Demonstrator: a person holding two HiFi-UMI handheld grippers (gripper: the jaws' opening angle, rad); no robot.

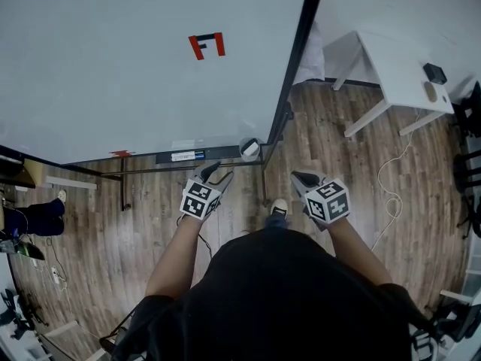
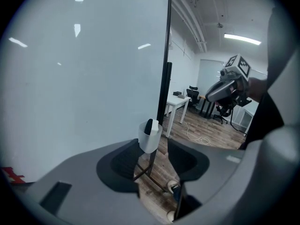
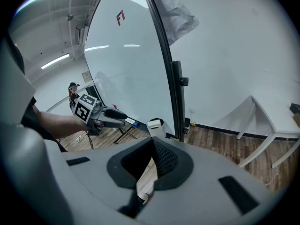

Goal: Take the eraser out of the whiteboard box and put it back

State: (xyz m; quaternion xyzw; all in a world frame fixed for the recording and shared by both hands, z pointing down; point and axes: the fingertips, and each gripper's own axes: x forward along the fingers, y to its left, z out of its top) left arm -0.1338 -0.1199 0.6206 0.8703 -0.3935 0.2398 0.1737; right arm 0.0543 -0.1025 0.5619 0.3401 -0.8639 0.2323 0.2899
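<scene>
Now your empty left tool (image 2: 153, 146) gapes toward the boxed eraser (image 2: 151, 125) at twelve o'clock; right tool (image 3: 153, 142) closed, empty

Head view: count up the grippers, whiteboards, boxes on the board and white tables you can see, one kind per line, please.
Grippers: 2, the left gripper and the right gripper
Whiteboard: 1
Box at the board's lower corner: 1
White table: 1
Total: 5
</scene>
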